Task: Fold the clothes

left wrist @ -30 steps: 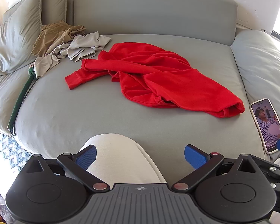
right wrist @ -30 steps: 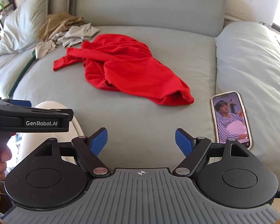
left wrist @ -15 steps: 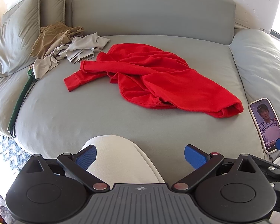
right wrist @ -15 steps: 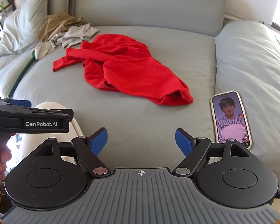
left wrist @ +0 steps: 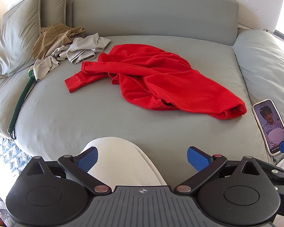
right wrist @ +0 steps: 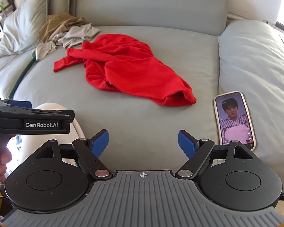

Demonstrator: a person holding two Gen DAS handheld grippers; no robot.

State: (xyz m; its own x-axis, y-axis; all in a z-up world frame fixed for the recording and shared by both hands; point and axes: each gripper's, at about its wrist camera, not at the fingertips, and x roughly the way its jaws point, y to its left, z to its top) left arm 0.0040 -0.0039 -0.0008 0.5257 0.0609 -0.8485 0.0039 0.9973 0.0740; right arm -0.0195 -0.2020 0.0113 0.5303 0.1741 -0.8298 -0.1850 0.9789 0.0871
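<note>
Red top (left wrist: 153, 81) lies crumpled on the sofa seat (left wrist: 85, 113), well ahead of both tools, one sleeve trailing left; unfolded, probably dropped there to be spread flat. Left gripper (left wrist: 142, 157) hangs low over a knee (left wrist: 121, 158), jaws wide apart, holding nothing. Right gripper (right wrist: 143, 141) level beside it, equally spread and empty, phone (right wrist: 234, 119) just ahead-right. Neither touches cloth.

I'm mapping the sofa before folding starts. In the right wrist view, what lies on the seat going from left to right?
Green strap → tan and grey clothes pile → red top → phone.
</note>
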